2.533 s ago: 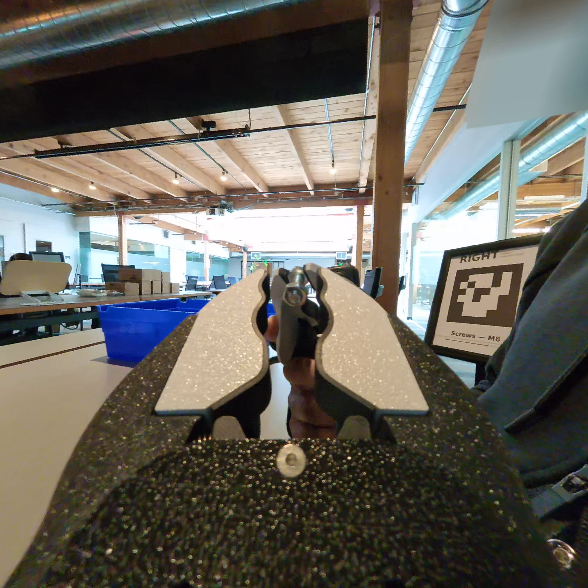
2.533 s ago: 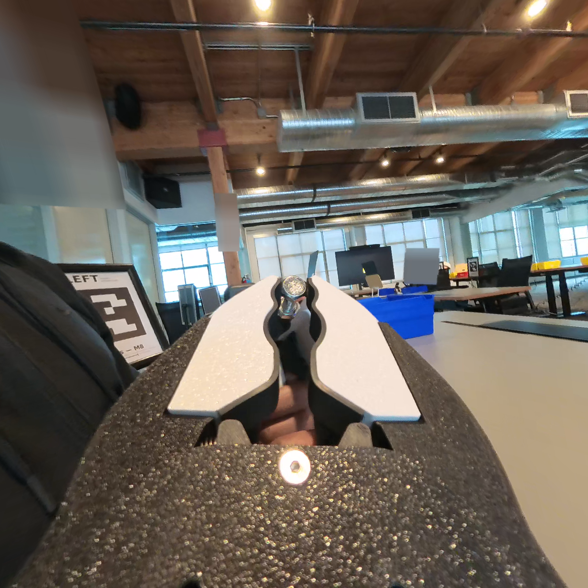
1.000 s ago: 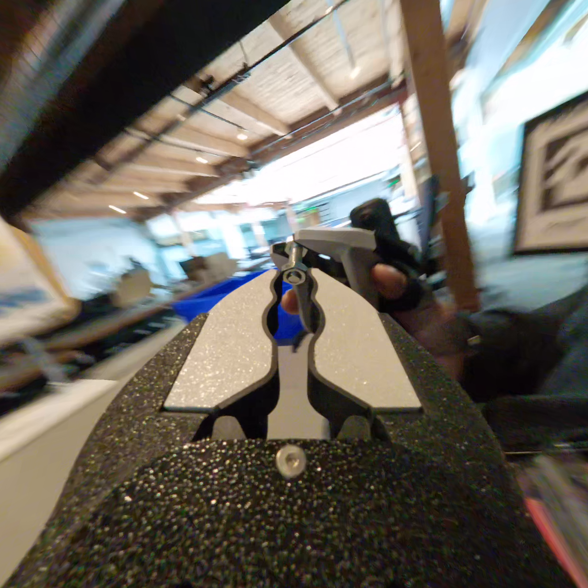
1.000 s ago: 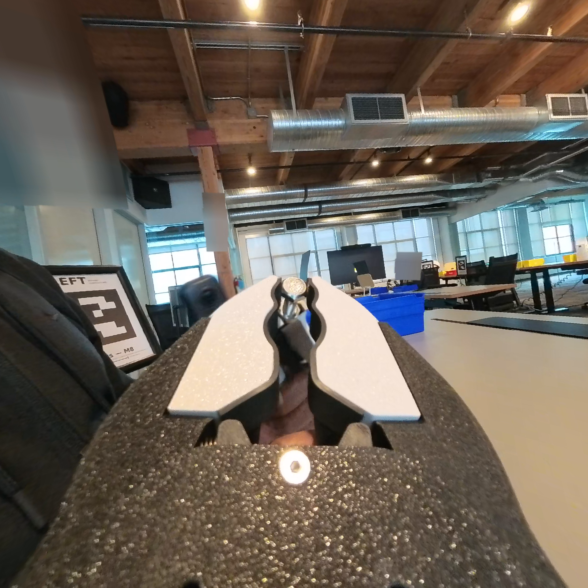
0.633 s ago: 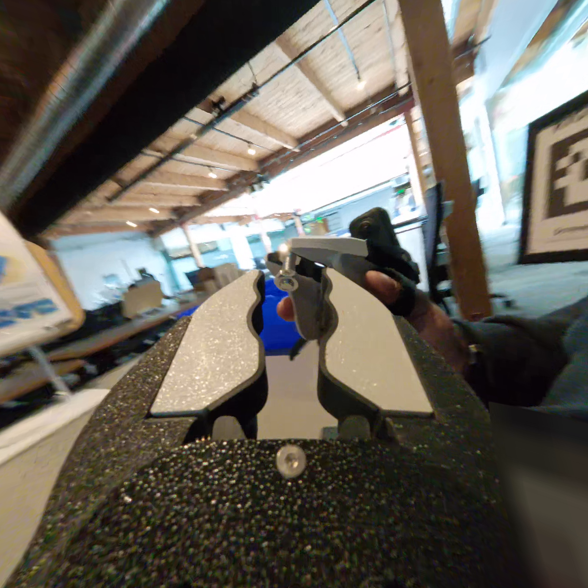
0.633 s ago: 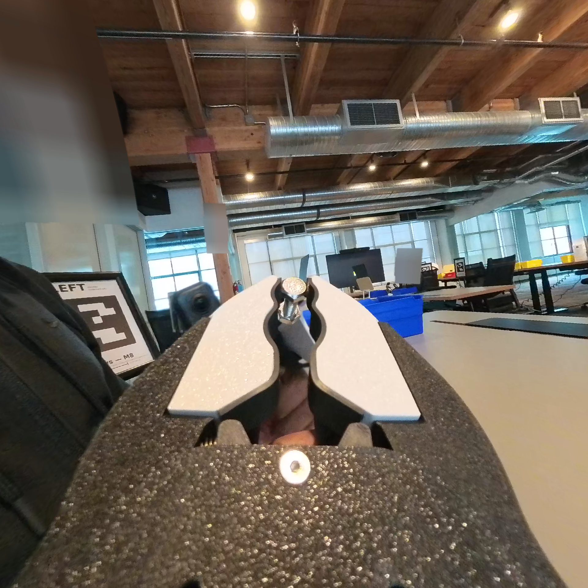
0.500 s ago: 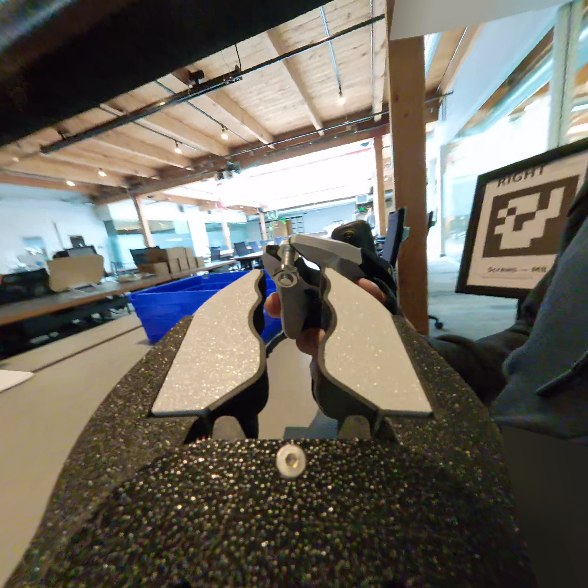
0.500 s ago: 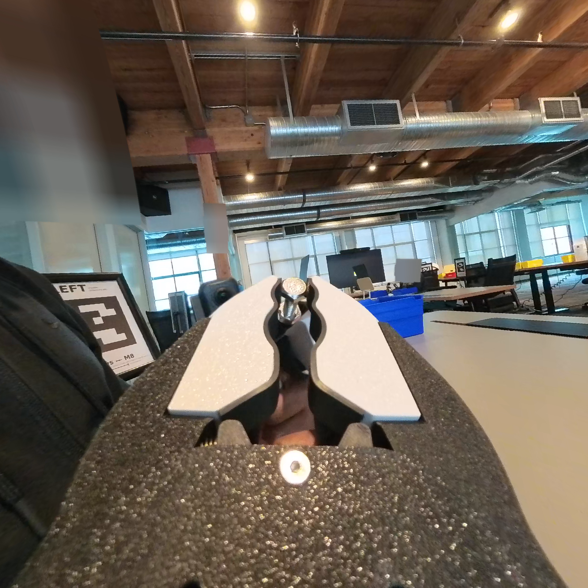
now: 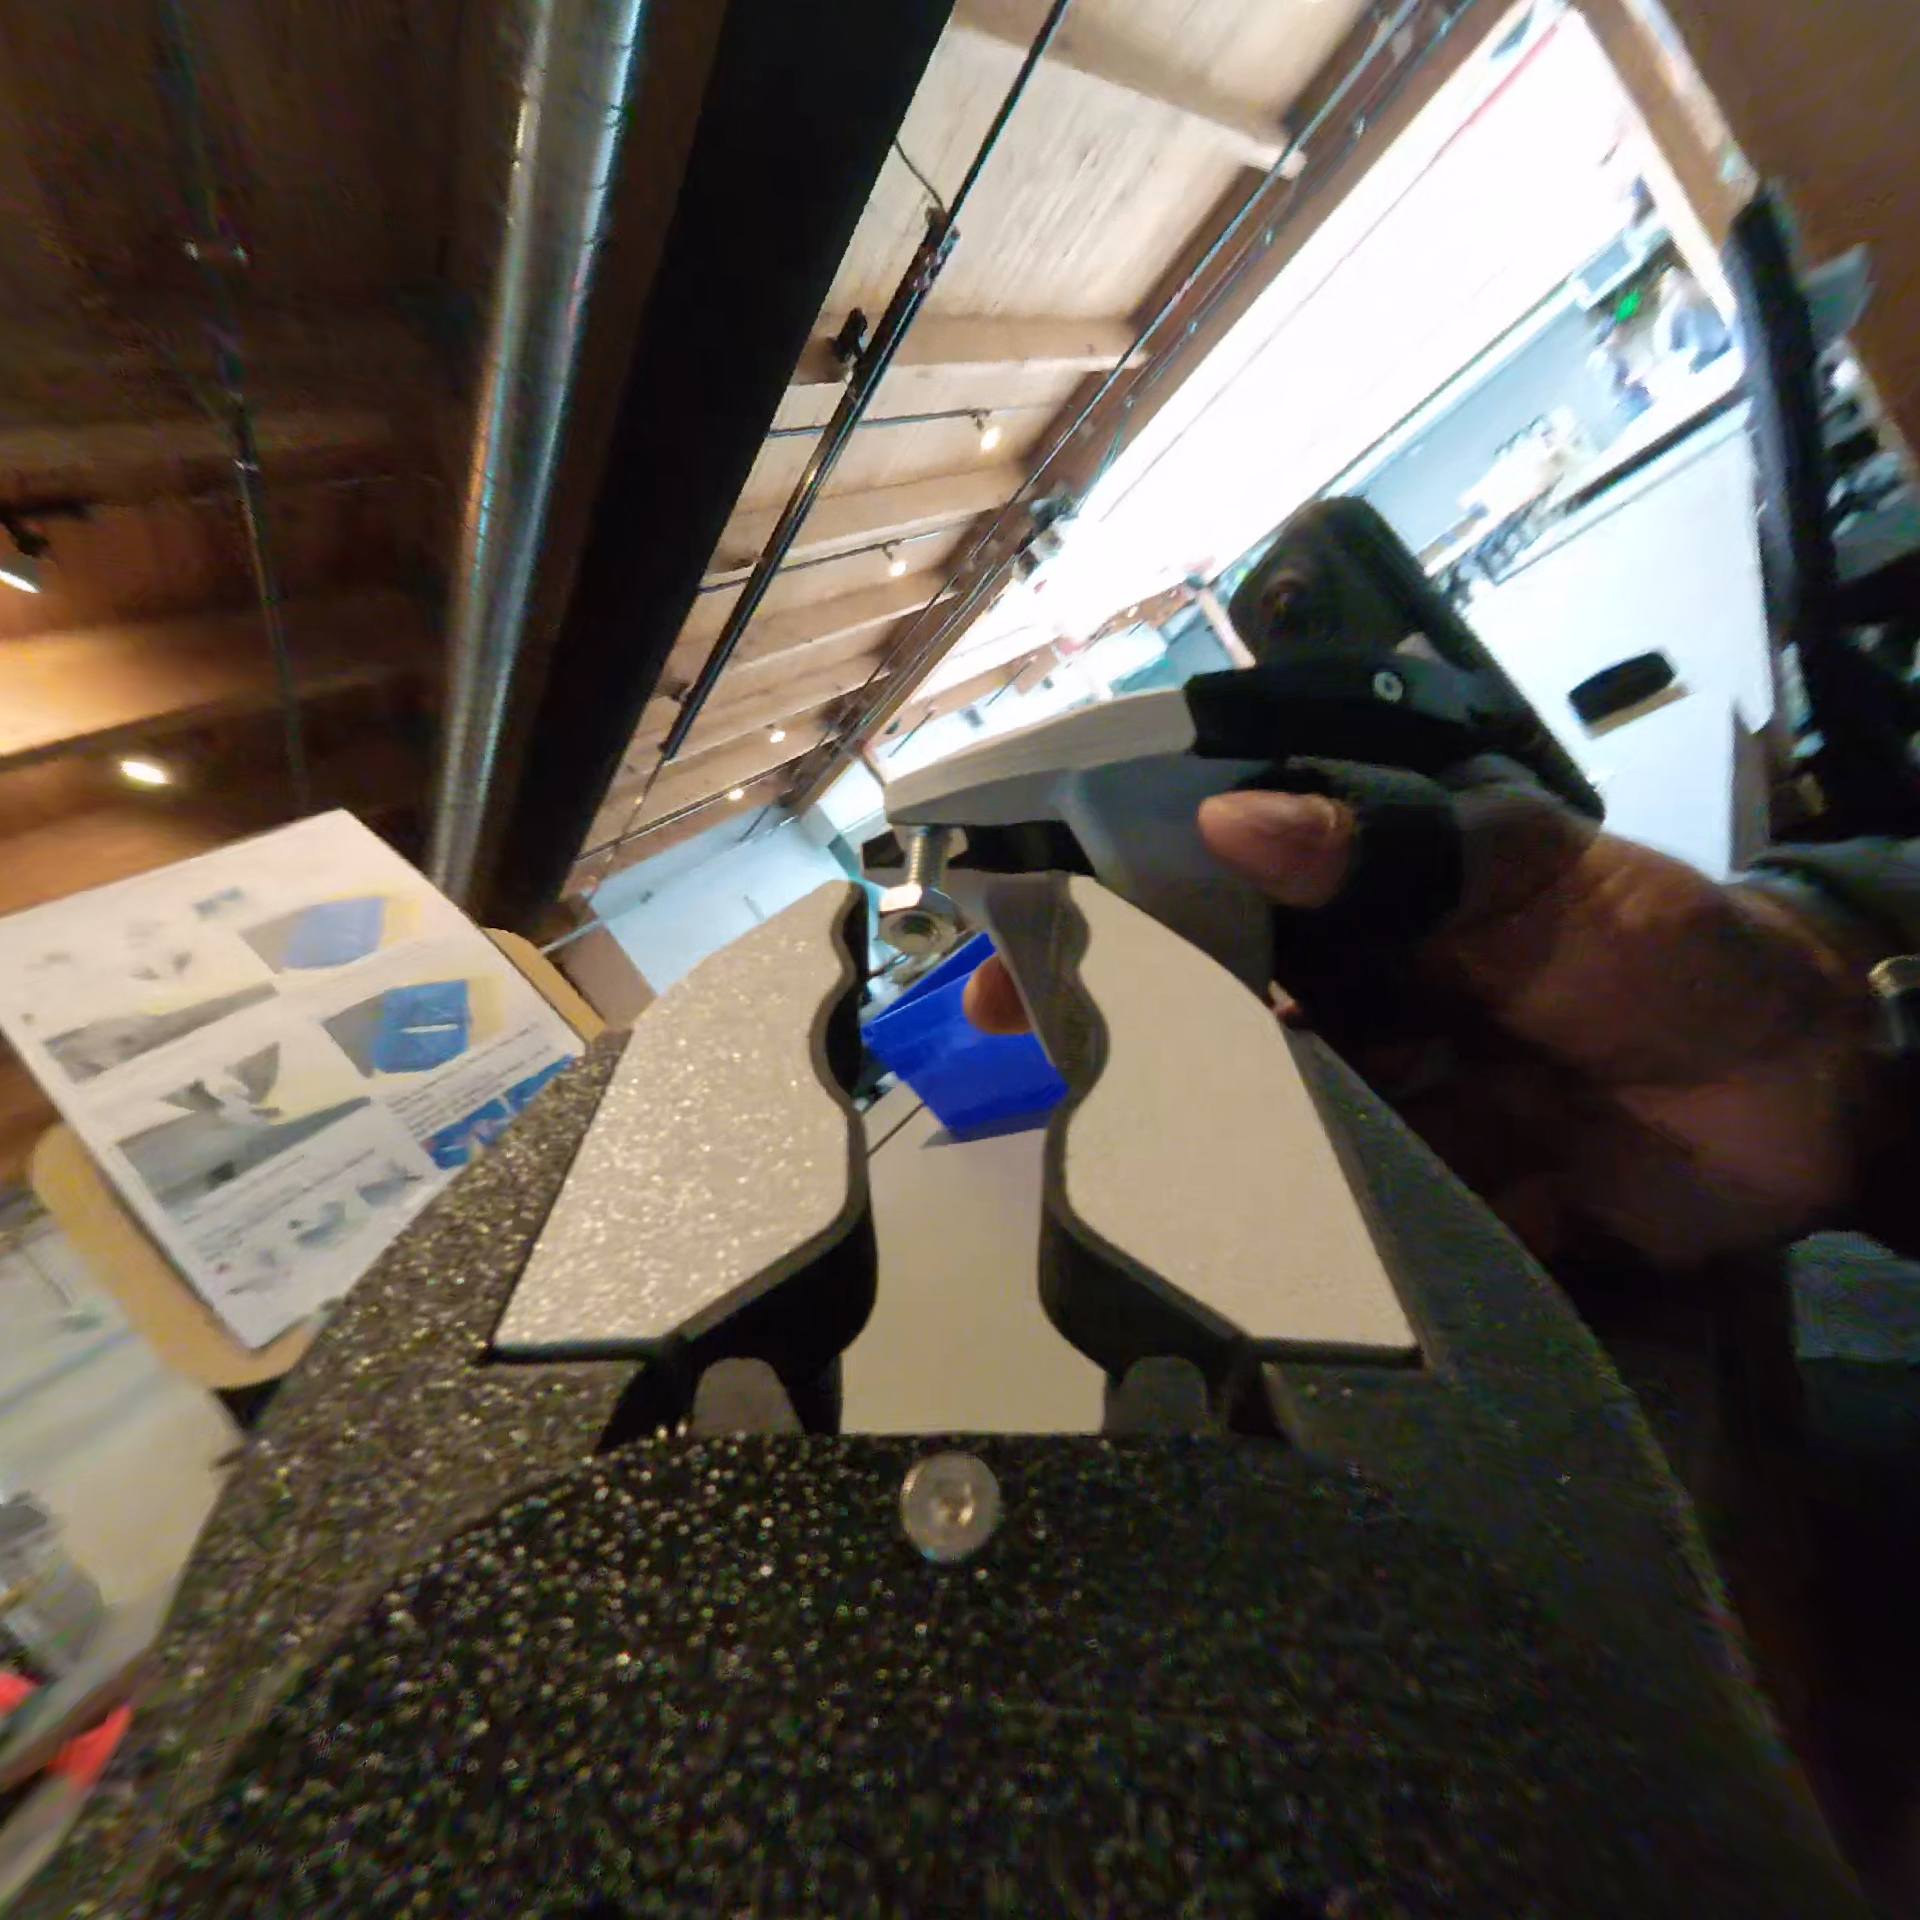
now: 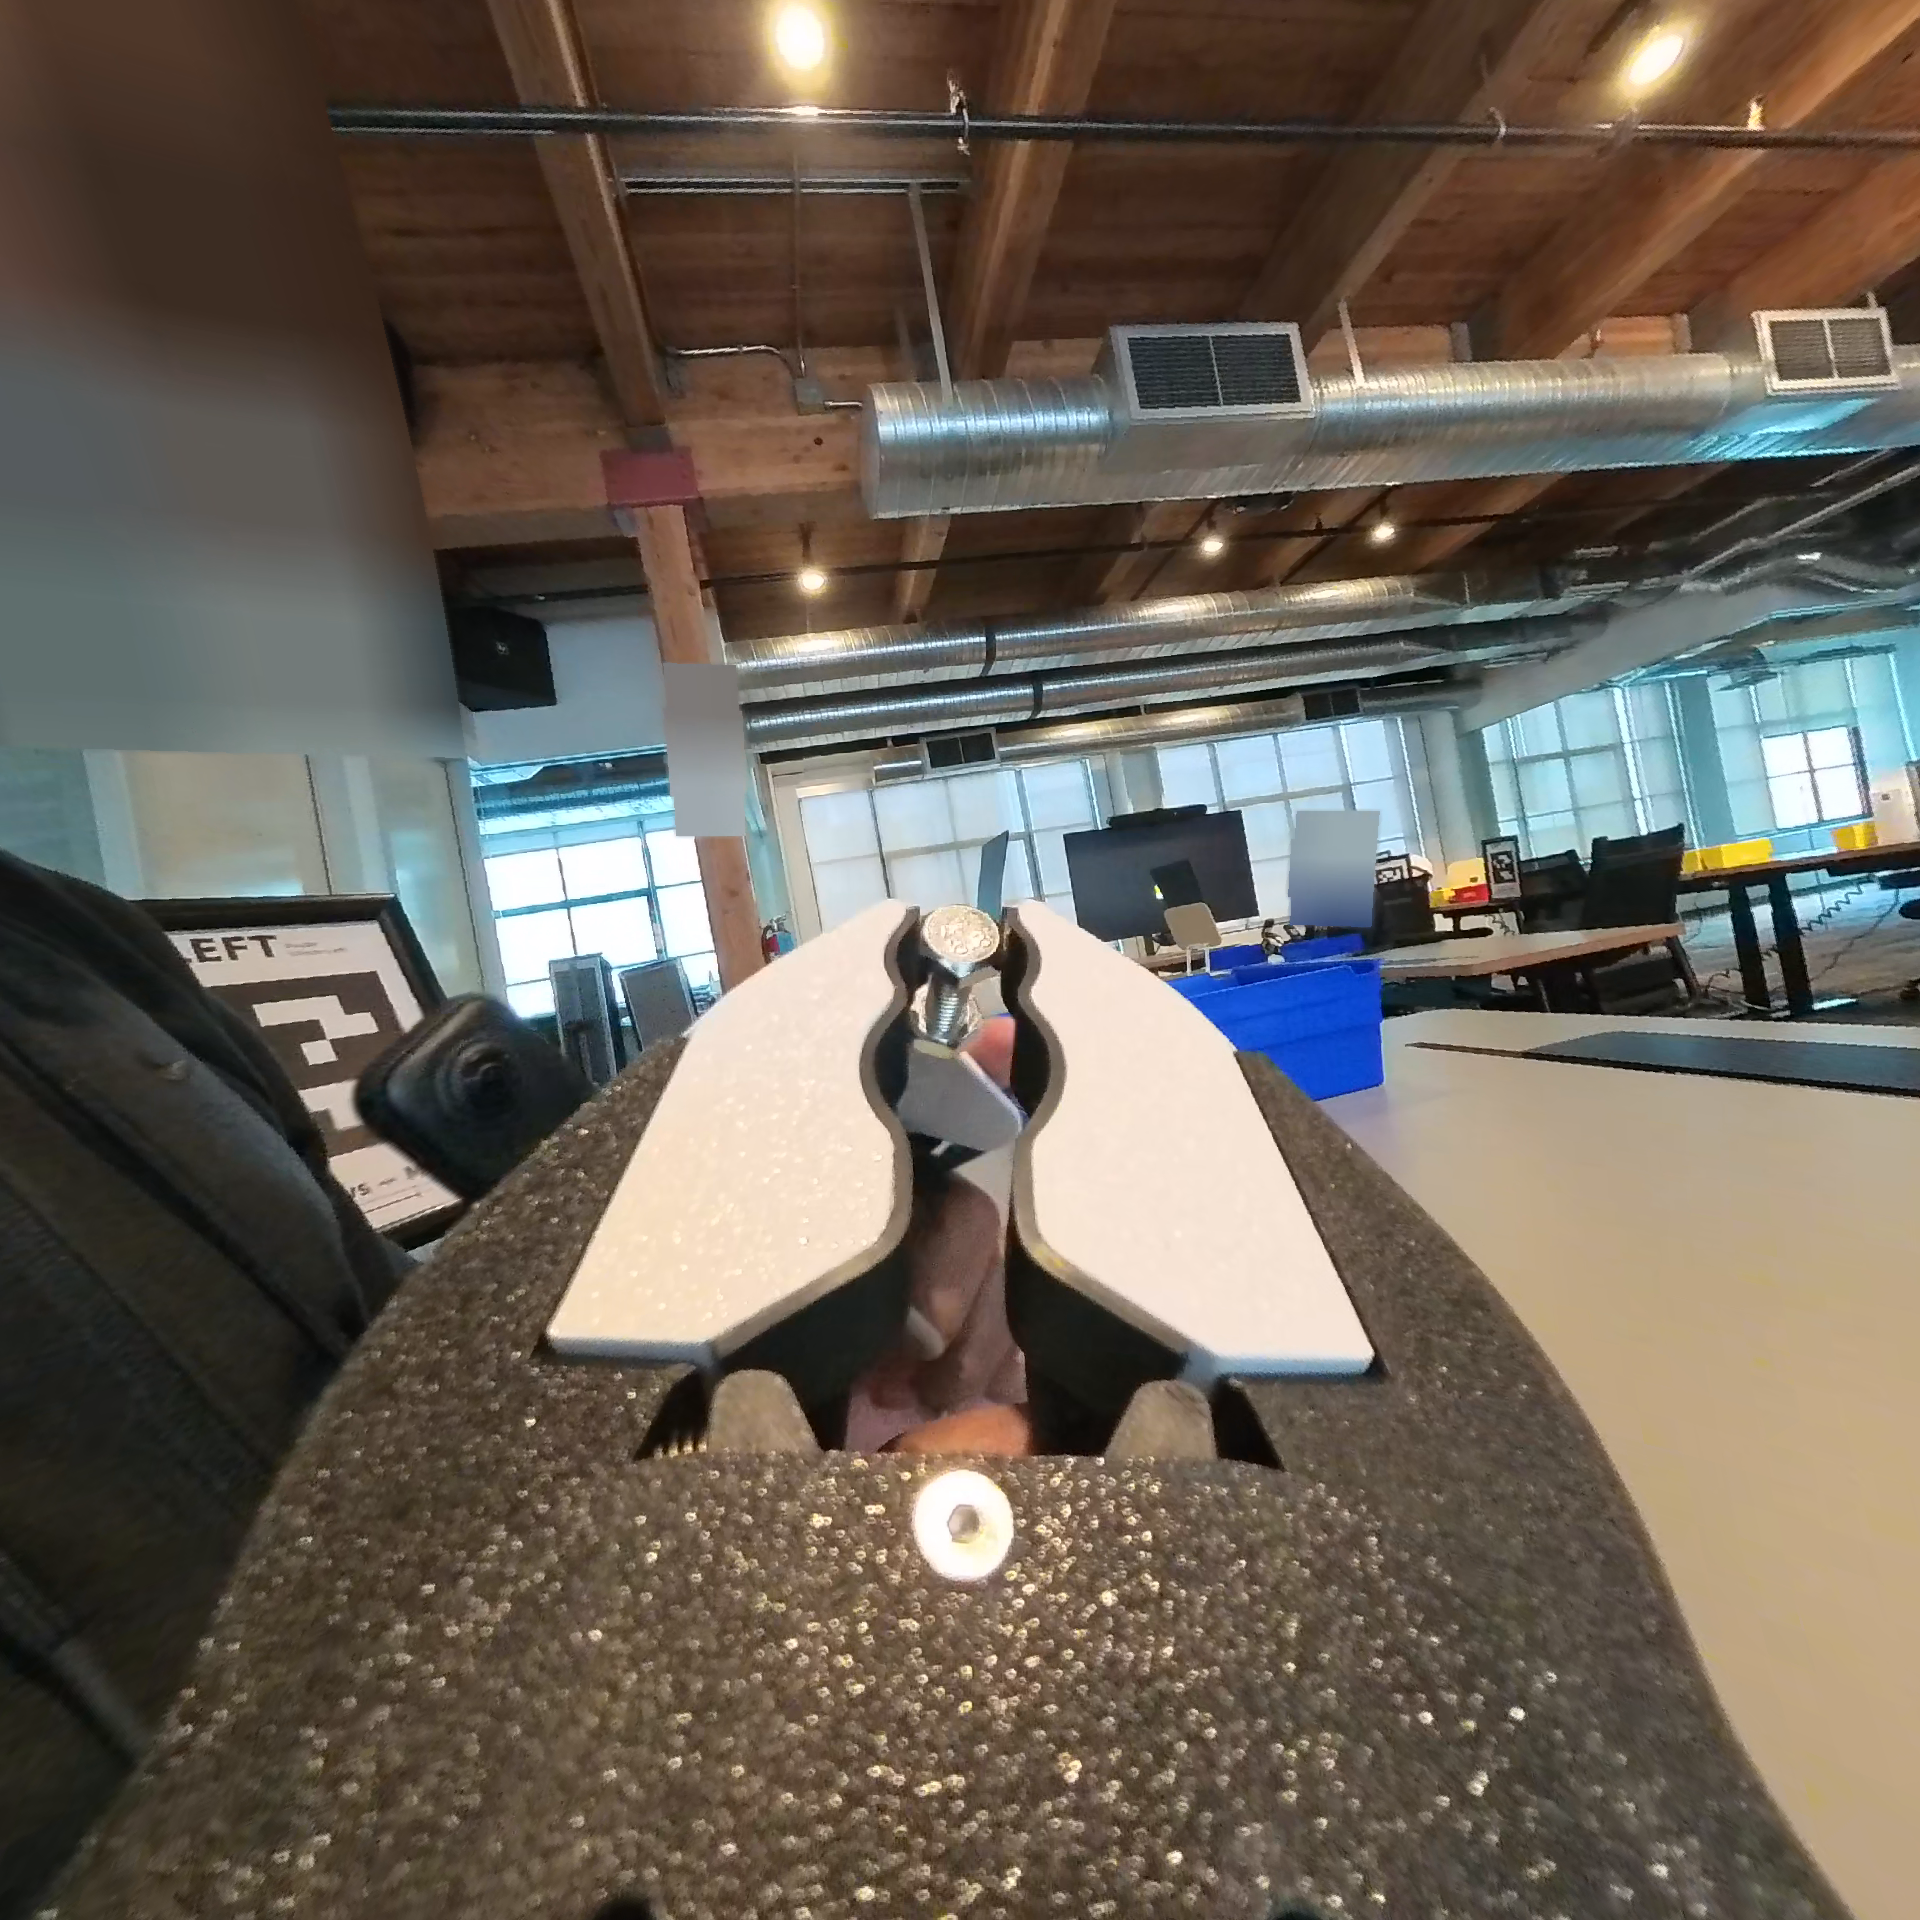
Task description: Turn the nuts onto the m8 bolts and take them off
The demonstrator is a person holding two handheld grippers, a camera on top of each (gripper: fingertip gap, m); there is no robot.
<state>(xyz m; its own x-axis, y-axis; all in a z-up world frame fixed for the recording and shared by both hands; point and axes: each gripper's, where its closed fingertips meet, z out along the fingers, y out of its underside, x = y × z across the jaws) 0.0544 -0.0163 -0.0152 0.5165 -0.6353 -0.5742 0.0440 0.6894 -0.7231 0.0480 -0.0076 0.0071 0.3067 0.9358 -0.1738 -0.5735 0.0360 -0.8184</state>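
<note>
- My right gripper (image 10: 961, 961) is clamped tight on the bolt (image 10: 957, 971), right at the fingertips just above the middle of the right wrist view. Hex head faces the camera and the threaded shank runs away from me.
- In the left wrist view you can see that same bolt (image 9: 920, 868) hanging threads-down out of the right gripper (image 9: 935, 821), which comes in from the right edge with my gloved hand (image 9: 1507, 935) wrapped around it.
- The nut (image 9: 916, 923) sits on the lower end of the bolt, just above centre in that view.
- My left gripper (image 9: 925, 935) has its fingers spread apart with a clear gap, tips on either side of the nut. It isn't holding anything; the left tip is close to the nut, but I can't tell if it touches.
- Through the gap between the left fingers there's a blue bin (image 9: 961, 1070) on the pale table (image 9: 966, 1299), further off.
- Lower left of the left view: a printed sheet with photos on a cardboard backing (image 9: 270, 1060), tilted because the whole view is rolled.
- Right view, further out: a framed black-and-white marker sign (image 10: 301, 1008) at the left edge, with the other gripper's round camera (image 10: 468, 1081) in front of it.
- More blue bins (image 10: 1288, 997) to the right of my fingers, at the far end of the grey table (image 10: 1610, 1299).
</note>
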